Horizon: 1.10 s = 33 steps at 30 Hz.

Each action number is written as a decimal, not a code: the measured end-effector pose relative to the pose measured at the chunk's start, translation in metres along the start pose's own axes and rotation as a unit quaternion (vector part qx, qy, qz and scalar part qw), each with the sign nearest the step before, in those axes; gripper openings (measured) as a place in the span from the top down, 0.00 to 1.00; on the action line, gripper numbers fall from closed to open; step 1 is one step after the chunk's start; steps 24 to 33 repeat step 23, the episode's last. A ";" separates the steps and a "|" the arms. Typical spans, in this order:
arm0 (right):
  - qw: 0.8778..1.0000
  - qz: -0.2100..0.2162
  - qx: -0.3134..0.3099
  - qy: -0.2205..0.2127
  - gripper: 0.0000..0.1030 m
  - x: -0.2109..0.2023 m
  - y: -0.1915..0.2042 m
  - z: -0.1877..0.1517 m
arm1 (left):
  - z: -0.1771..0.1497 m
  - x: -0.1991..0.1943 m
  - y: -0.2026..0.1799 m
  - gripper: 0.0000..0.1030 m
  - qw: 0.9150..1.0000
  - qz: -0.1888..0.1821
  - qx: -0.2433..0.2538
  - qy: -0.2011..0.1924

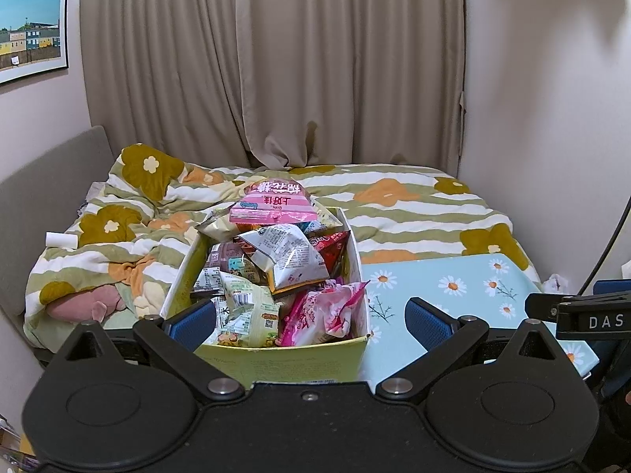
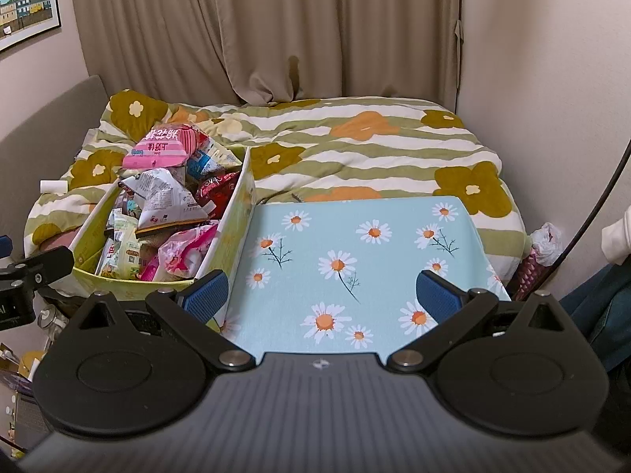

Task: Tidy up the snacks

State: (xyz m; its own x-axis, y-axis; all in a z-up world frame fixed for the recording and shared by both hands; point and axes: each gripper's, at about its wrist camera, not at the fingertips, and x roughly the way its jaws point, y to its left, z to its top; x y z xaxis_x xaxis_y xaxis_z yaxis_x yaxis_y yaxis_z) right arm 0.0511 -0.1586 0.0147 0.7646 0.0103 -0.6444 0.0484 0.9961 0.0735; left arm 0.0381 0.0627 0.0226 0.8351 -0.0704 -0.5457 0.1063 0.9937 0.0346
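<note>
The bed (image 2: pixel 355 149) is carrying a daisy-print counter (image 2: pixel 355 260), and the yellow box (image 1: pixel 284 358) is sitting at that counter's left edge, its long axis running away from the person. Snack packets (image 1: pixel 284 260) are heaping above its rim. The left tongs (image 1: pixel 311 317) are hanging straight before the box, nearer than the right tongs (image 2: pixel 321 291), which are facing bare counter. Both are gaping apart, gripping nothing.

snack packets (image 1: pixel 290 254) – glossy plastic film | box (image 1: pixel 299 358) – matt cardboard | duvet (image 2: pixel 355 146) – soft cloth
</note>
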 end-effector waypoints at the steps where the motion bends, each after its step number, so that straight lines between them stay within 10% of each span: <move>1: 1.000 0.000 0.000 0.001 0.00 0.000 0.000 0.000 | 0.000 0.001 -0.001 0.00 1.000 0.000 0.001 0.001; 33: 1.000 0.000 0.003 -0.003 0.00 0.001 0.002 0.000 | 0.000 -0.004 -0.001 0.00 1.000 0.016 -0.002 -0.019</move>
